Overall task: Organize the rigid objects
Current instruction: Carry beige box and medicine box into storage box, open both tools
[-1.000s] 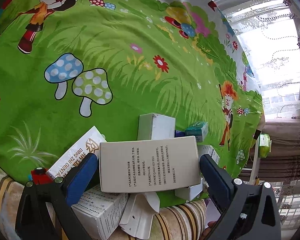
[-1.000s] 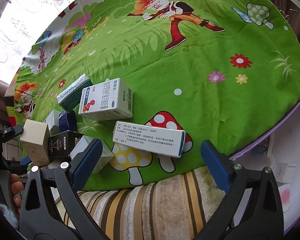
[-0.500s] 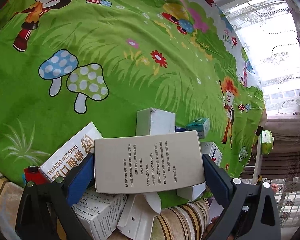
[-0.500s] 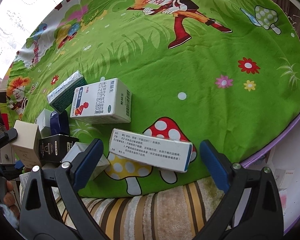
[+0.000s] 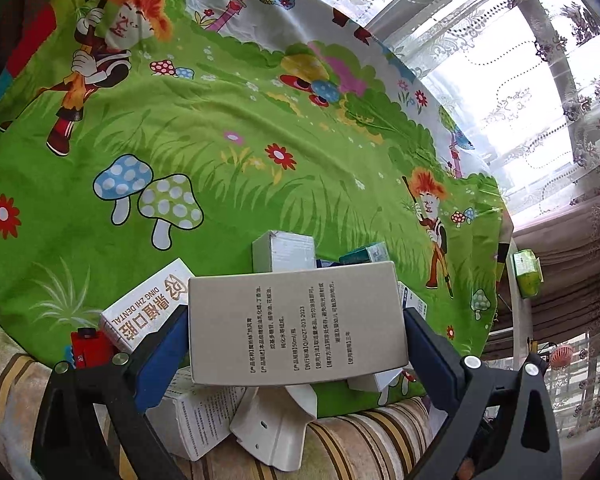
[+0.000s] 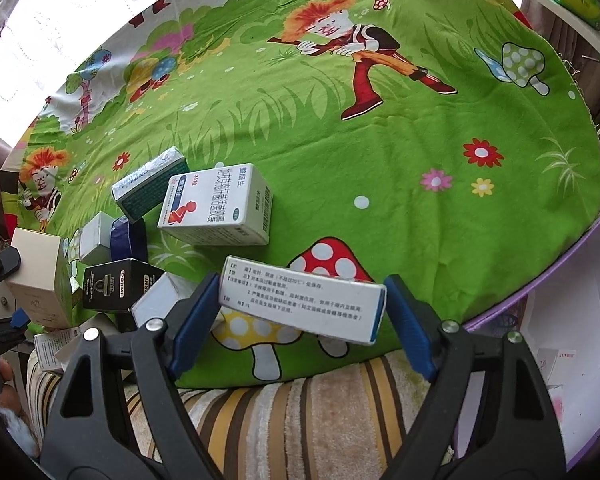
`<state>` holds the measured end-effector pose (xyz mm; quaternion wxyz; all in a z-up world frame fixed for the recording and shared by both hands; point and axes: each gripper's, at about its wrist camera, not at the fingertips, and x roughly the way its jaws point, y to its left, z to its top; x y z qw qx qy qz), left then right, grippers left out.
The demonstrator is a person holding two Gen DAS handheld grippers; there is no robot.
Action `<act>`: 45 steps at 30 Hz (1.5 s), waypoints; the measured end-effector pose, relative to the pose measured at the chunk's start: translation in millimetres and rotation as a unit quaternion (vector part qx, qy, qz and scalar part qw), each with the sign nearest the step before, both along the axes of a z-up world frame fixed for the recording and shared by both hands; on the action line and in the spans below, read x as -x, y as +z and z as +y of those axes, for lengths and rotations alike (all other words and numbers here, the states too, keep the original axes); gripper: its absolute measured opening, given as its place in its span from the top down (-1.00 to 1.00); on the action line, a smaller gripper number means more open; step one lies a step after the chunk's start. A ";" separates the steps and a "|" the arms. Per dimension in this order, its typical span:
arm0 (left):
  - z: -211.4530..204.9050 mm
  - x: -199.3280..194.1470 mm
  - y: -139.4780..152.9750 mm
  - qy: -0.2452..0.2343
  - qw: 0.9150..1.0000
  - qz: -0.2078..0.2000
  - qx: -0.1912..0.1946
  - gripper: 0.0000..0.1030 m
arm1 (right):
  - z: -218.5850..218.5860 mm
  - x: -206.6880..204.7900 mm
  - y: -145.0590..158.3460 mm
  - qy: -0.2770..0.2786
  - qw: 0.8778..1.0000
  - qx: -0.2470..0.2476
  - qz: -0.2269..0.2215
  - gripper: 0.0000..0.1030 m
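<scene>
My left gripper (image 5: 296, 316) is shut on a beige box (image 5: 296, 324) with black print, its blue pads pressed on the two short ends, and holds the box above a pile of cartons. In the right wrist view that beige box (image 6: 36, 276) shows at the far left. My right gripper (image 6: 302, 284) points down at a long white box (image 6: 300, 300) with a blue end, which lies on a red mushroom print. Its jaws are closing, the box lies between them, and the pads touch both its ends.
A green cartoon cloth (image 5: 260, 160) covers the surface; a striped cushion edge (image 6: 300, 400) runs along the front. Around the grippers lie a dental box (image 5: 148, 308), a white carton with a red figure (image 6: 220, 204), a teal box (image 6: 148, 184) and a black box (image 6: 116, 286). A purple-rimmed white surface (image 6: 560, 320) stands to the right.
The left gripper has risen and tilted up with the beige box, so more of the window shows. The right jaws have drawn in from wide apart to the ends of the long white box.
</scene>
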<state>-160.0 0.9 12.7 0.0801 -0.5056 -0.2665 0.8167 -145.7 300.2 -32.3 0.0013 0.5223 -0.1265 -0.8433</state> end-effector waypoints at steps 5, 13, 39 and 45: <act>12.7 -22.3 14.7 -0.017 0.999 0.046 -0.002 -0.96 | 3.6 -22.8 13.0 0.003 1.000 -0.012 0.024 -0.63; 33.5 -50.0 29.7 -0.039 0.995 0.087 0.010 -0.96 | 17.6 -58.5 26.2 -0.003 0.999 -0.009 0.048 -0.63; 195.0 -142.4 40.2 -0.286 0.950 0.128 0.003 -0.96 | 125.0 -182.6 48.0 -0.082 0.990 -0.090 0.066 -0.63; 221.4 -152.0 39.3 -0.323 0.938 0.128 0.011 -0.96 | 140.3 -198.0 55.0 -0.098 0.986 -0.114 0.077 -0.63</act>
